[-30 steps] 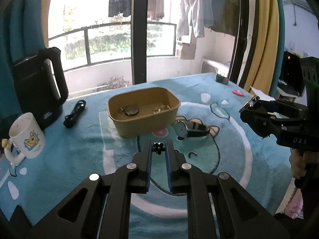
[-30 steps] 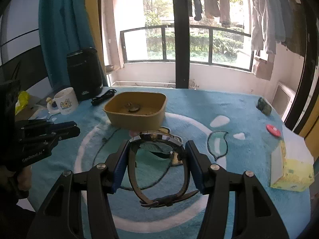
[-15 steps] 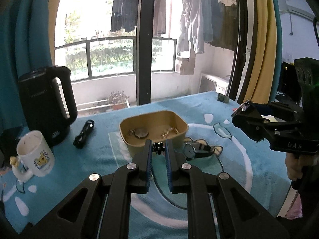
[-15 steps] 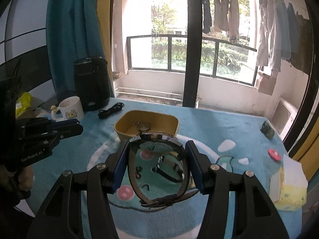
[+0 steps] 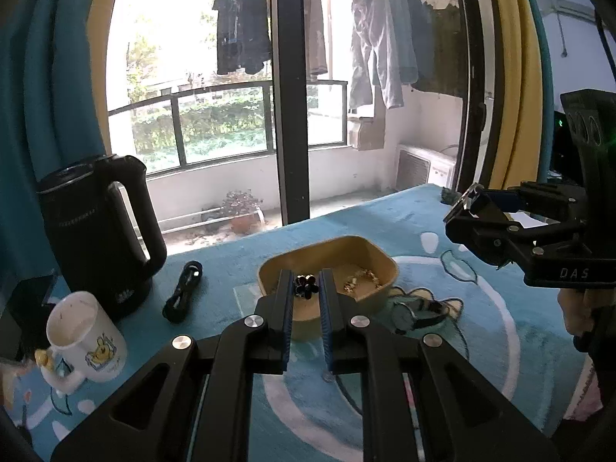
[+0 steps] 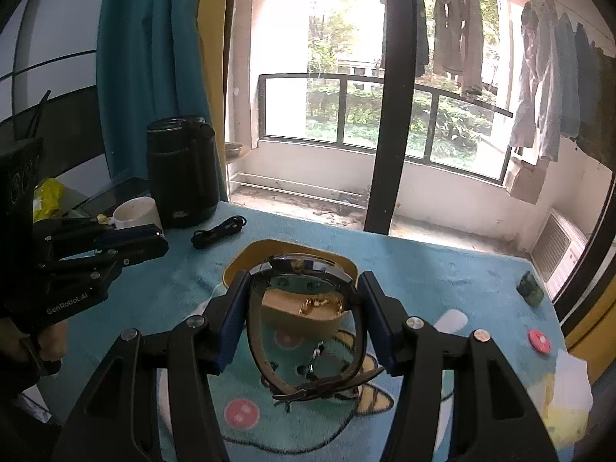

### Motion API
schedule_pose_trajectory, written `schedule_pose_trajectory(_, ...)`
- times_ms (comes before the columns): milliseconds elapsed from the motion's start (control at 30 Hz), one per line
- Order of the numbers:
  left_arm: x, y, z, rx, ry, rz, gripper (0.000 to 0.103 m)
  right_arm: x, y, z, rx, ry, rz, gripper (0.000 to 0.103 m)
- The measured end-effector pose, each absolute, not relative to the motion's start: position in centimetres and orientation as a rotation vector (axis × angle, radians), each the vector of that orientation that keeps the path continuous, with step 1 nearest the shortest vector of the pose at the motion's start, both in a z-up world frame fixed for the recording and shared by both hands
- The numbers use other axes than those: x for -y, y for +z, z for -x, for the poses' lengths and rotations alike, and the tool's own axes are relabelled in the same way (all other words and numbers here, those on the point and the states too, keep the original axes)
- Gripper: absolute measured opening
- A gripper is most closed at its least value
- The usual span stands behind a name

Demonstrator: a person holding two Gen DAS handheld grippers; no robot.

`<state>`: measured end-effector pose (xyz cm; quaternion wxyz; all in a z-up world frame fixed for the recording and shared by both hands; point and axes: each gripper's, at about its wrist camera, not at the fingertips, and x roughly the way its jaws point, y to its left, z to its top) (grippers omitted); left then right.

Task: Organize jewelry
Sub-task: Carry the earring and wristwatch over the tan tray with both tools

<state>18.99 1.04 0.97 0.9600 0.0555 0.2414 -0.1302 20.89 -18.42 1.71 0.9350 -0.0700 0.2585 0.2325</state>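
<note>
1. The left gripper [image 5: 306, 287] is pinching a small black flower-shaped piece [image 5: 306, 285] between its blue-padded tips, up off the blue mat [image 5: 481, 346].
2. The right gripper [image 6: 302, 302] is clamping a dark-strapped wristwatch [image 6: 308, 327], its loop hanging between the fingers.
3. A second watch [image 5: 417, 313] is lying on the mat at four o'clock of the tan tray [image 5: 379, 258].
4. The tray is sitting just beyond both grippers, holding gold pieces [image 5: 360, 279].
5. A black cable [image 5: 184, 292], a mug [image 5: 86, 337] and a black kettle [image 5: 96, 227] are standing toward nine and ten o'clock of the tray.
</note>
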Motion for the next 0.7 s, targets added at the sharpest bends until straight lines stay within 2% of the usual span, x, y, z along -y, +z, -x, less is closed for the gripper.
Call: schedule_pose_trajectory(700, -1.7, -1.4, -26.6, -0.597, -0.225, -0.065, 0.014, 16.6, -0.2, -28.3, -0.578, 0.523, 0.159, 0.056)
